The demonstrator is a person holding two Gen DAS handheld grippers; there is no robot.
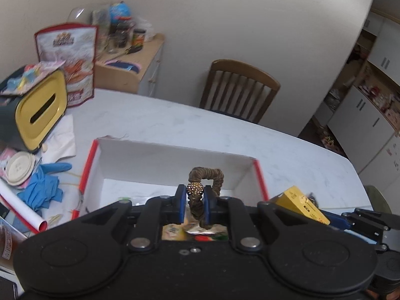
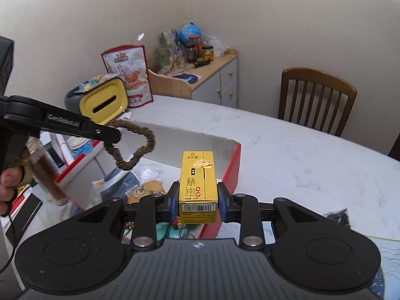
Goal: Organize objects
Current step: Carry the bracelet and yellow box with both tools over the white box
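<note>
The left gripper (image 1: 195,201) is held over the box (image 1: 172,152), its blue fingers (image 1: 180,203) clamped on a brown scrunchie (image 1: 203,175) with a beaded ball pinched between the pads. The loop of the scrunchie is seen standing up above the fingertips. The right gripper (image 2: 197,201) is raised at the box's near right corner, its fingers (image 2: 223,203) closed on a yellow carton (image 2: 198,178), which is held upright with its barcode end toward the camera.

The box, white inside with red edges, is set on the white tabletop (image 2: 300,160). Packets and a yellow item are seen lying in it, though they are too blurred to be named.

From the right wrist, the left gripper is shown side-on, with a hand (image 2: 10,185) on its trigger and the scrunchie hanging out over the box. From the left wrist alone, blue gloves (image 1: 41,187) are shown lying left of the box. A yellow-lidded tissue holder (image 1: 40,111) and a wooden chair (image 1: 237,88) are caught by both views.
</note>
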